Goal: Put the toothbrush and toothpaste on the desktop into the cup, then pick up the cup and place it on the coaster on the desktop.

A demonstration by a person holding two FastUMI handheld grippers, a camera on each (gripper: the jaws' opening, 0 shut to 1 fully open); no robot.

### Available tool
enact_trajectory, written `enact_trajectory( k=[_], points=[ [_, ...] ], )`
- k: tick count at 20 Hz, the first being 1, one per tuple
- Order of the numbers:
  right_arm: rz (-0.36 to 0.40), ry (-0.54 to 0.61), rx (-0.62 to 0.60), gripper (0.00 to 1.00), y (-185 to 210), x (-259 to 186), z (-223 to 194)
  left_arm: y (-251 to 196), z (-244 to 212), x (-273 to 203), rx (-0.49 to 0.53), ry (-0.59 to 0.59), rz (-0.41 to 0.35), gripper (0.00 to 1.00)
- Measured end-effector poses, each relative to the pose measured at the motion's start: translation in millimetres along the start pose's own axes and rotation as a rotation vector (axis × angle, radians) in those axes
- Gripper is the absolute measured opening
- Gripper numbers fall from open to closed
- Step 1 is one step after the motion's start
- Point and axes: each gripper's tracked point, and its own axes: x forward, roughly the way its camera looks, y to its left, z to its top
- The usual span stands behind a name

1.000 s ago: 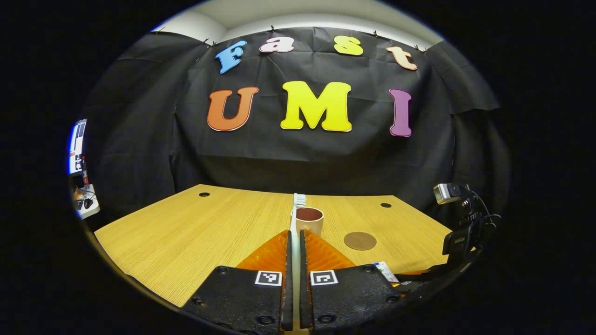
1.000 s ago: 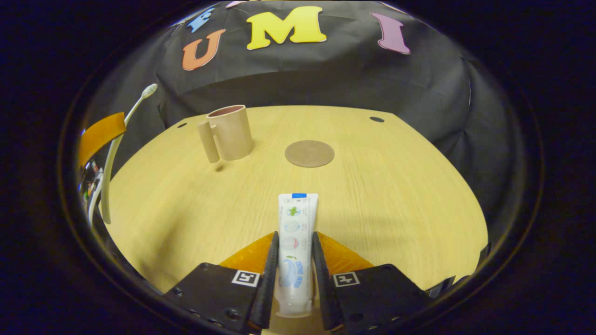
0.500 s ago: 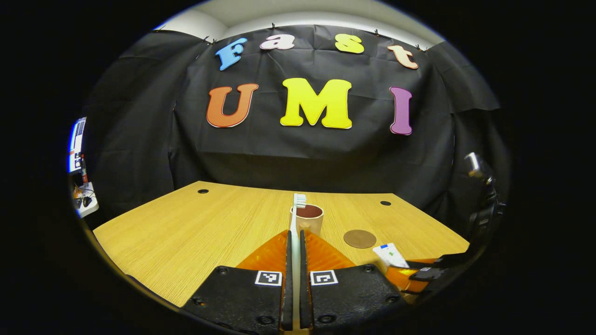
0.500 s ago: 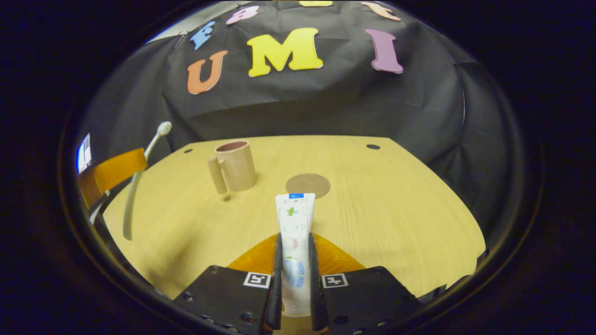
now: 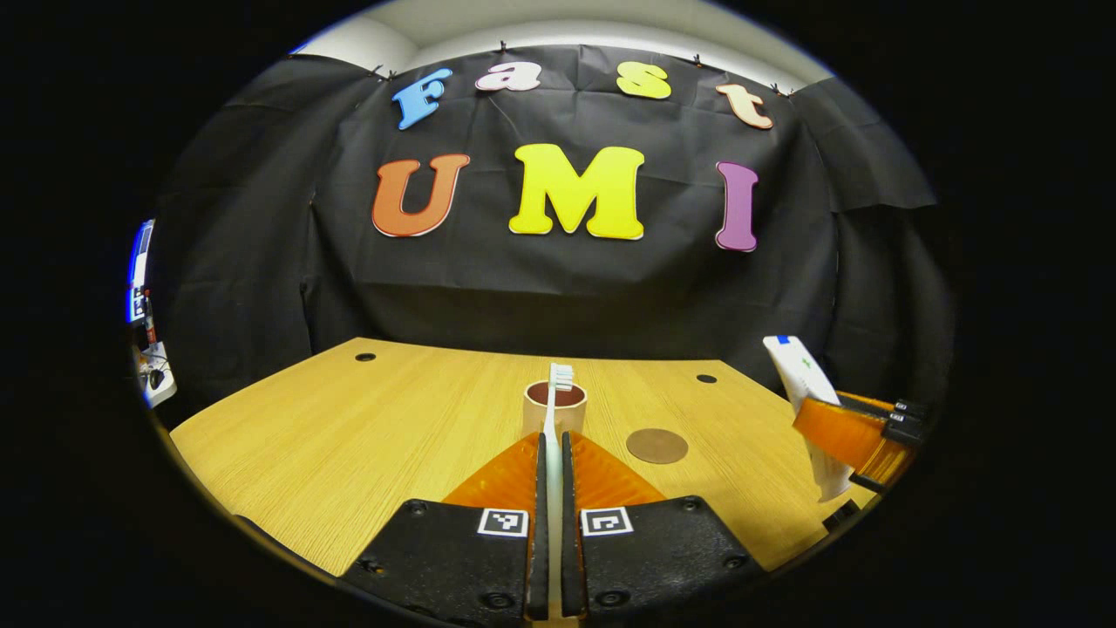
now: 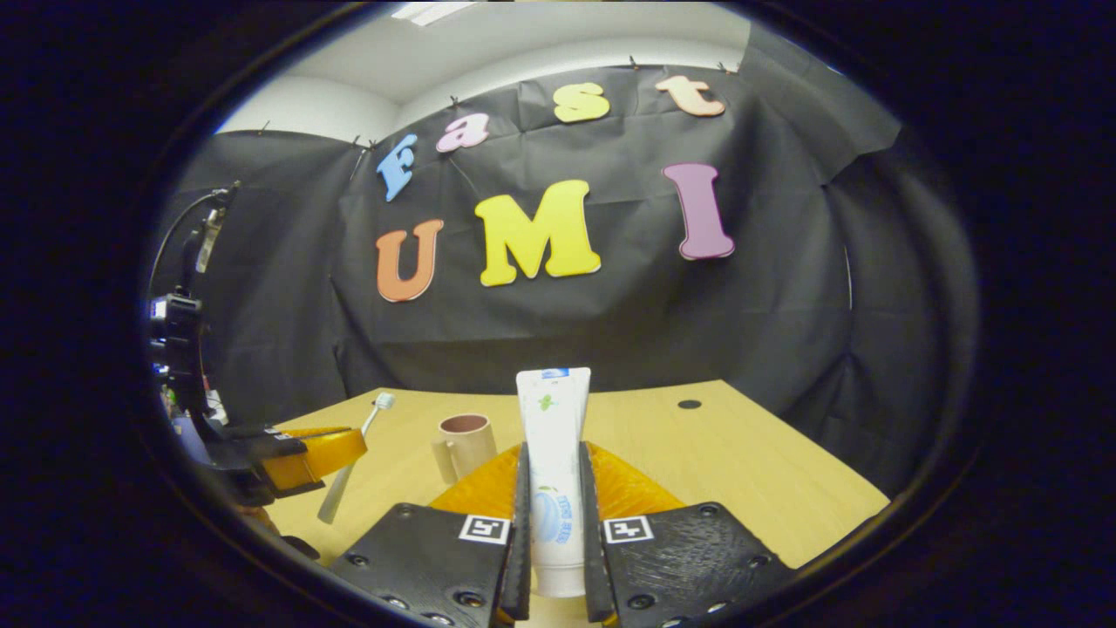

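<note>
Left gripper [image 5: 550,453] is clamped tight on the slim white toothbrush [image 5: 553,410], both fingers pressing its handle; the brush runs straight out along the fingers toward twelve o'clock, bristle head up at the far tip. Dead ahead, right behind that tip in the left gripper view, stands the beige cylindrical cup [image 5: 554,408] with its dark reddish inside, upright on the light wooden desktop [image 5: 349,436]; its mouth is open and I see nothing in it. So brush axis and cup line up, and by my reading this hand has the straighter run in. The brush would need to tip head-up or tail-down over the rim; a long thin handle could catch the lip or nudge the cup over.

Right gripper [image 6: 554,488] is squeezing the white plastic toothpaste tube [image 6: 553,436], fingers on both flat sides, the tube upright with its crimped blue-edged end on top; from there the cup [image 6: 464,443] sits at about eleven o'clock with its handle on the left. In the left gripper view that tube [image 5: 806,392] hangs in the air at three o'clock, well apart from the cup.

Brown round coaster [image 5: 656,446] lies flat at about one o'clock, near the cup's right side, bare on top; cup and coaster stand apart. Between brush tip and rim I see only bare desk.
</note>
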Motion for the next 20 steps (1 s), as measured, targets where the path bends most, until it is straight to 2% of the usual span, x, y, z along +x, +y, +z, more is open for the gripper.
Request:
enact_trajectory(
  k=[7,11,14,17,20],
  points=[
    [-0.002,-0.041,-0.017,0.24,-0.7,-6.2,12.2,3.4,37.3,25.5,0.027,-0.053,0.015,0.08],
    [-0.009,-0.033,-0.009,0.24,-4.7,-3.8,10.8,5.0,74.1,69.5,0.045,-0.101,0.024,0.08],
    [0.000,-0.015,0.000,0.24,-5.5,0.4,4.8,11.8,96.0,106.1,0.098,-0.156,0.057,0.08],
    [-0.004,-0.001,0.009,0.24,-8.3,4.5,1.8,1.7,102.0,145.4,0.128,-0.185,0.013,0.08],
    [-0.009,0.012,0.034,0.24,-13.7,8.7,-0.4,-3.0,105.0,176.8,0.063,-0.180,-0.037,0.08]
  ],
)
